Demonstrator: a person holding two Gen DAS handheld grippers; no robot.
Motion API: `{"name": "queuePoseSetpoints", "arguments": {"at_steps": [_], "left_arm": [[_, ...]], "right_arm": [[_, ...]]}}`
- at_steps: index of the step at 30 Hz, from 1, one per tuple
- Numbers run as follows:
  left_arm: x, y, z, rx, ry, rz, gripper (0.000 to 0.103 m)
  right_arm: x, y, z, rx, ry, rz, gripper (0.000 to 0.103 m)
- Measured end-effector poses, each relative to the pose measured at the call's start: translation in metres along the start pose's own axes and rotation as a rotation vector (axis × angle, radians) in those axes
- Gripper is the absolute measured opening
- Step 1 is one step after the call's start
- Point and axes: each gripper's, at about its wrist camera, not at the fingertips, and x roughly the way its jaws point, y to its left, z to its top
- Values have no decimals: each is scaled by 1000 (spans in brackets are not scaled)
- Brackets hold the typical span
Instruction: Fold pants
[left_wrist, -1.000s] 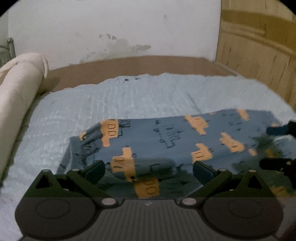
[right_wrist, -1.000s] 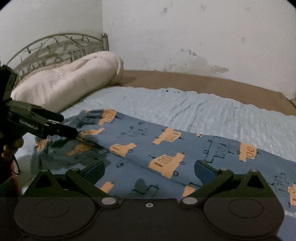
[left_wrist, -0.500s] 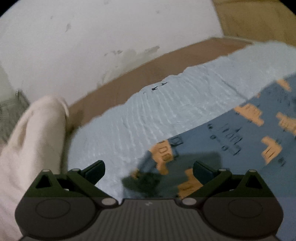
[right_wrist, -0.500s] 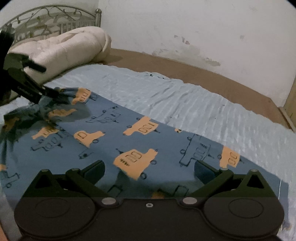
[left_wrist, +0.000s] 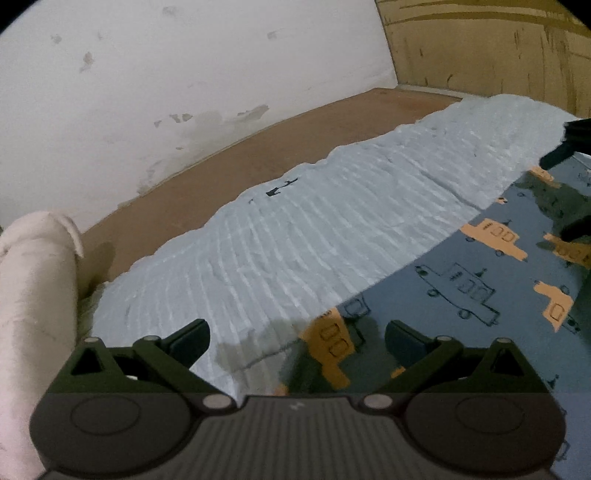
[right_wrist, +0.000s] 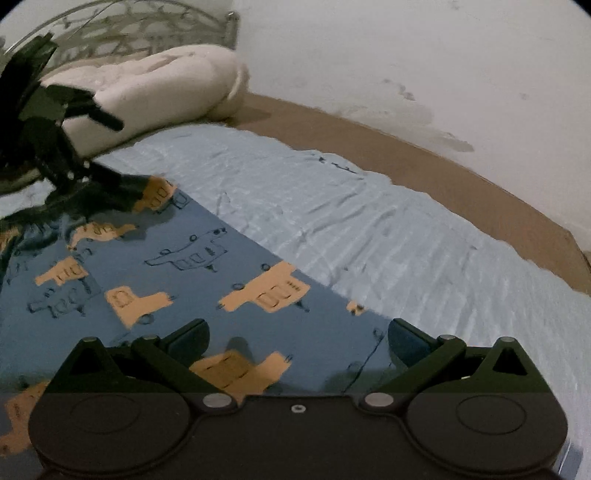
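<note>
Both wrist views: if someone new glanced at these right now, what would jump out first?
The blue pants printed with orange trucks, lying flat along the near side of the pale blue ribbed bedspread. Each open gripper sits over one far corner: the left gripper and the right gripper. The rolled cream blanket lies at the metal headboard end.

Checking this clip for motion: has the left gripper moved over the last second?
Yes. The left gripper has swung left toward the rolled blanket, from over the middle of the pants to their corner, jaws open; the wooden panel has slid to the right edge.
</note>
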Motion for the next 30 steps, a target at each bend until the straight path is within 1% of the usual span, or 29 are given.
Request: {"name": "queuePoseSetpoints", "arguments": {"at_steps": [3, 5, 8, 10, 12, 14, 15, 16, 17, 18, 19, 20, 21, 22, 23, 24, 25, 26, 27, 28, 29, 30], "left_arm": [[11, 15, 2, -26, 16, -54, 103], [23, 24, 5, -54, 32, -97, 103], [43, 30, 8, -79, 61, -133, 103], [54, 33, 9, -92, 93, -168, 102], [62, 36, 6, -111, 121, -197, 102], [65, 39, 2, -138, 132, -219, 102], [66, 41, 0, -153, 135, -226, 102], [67, 42, -1, -159, 136, -231, 99], [68, 43, -2, -173, 145, -239, 92], [69, 45, -2, -189, 155, -250, 88], [69, 46, -2, -202, 164, -265, 81], [70, 47, -2, -216, 172, -278, 75], [70, 47, -1, -226, 178, -291, 72], [70, 47, -1, -232, 179, -307, 65], [70, 47, -1, -241, 184, -321, 52], [70, 46, -1, -250, 194, -326, 45], [70, 44, -1, -257, 204, -321, 27], [70, 43, -1, -261, 213, -305, 12], [69, 40, -1, -260, 215, -286, 10], [67, 37, -1, -254, 205, -269, 7], [63, 35, -1, -252, 190, -254, 3], [58, 34, -1, -255, 172, -250, 2]], "right_arm": [[15, -10, 4, -86, 9, -23, 102], [26, -21, 6, -111, 26, -5, 102], [42, -39, 10, -75, 58, 22, 94], [51, -49, 13, -53, 70, 46, 92], [59, -58, 16, -22, 80, 93, 86], [68, -64, 18, 4, 105, 142, 82], [72, -65, 19, 8, 117, 164, 82], [75, -66, 19, 9, 128, 189, 82], [78, -67, 19, 11, 138, 205, 81], [81, -68, 19, 11, 151, 218, 81], [84, -68, 19, 9, 162, 221, 80], [85, -68, 20, 10, 170, 224, 75], [86, -68, 20, 13, 173, 228, 67], [84, -68, 22, 18, 173, 229, 62], [84, -68, 24, 21, 173, 232, 53], [83, -67, 25, 21, 179, 233, 47], [84, -66, 26, 14, 189, 228, 44], [85, -64, 26, 2, 200, 223, 37], [86, -61, 26, -9, 212, 217, 29], [87, -58, 26, -17, 220, 213, 24], [86, -55, 27, -27, 219, 204, 10], [85, -52, 28, -42, 218, 188, 3]]}}
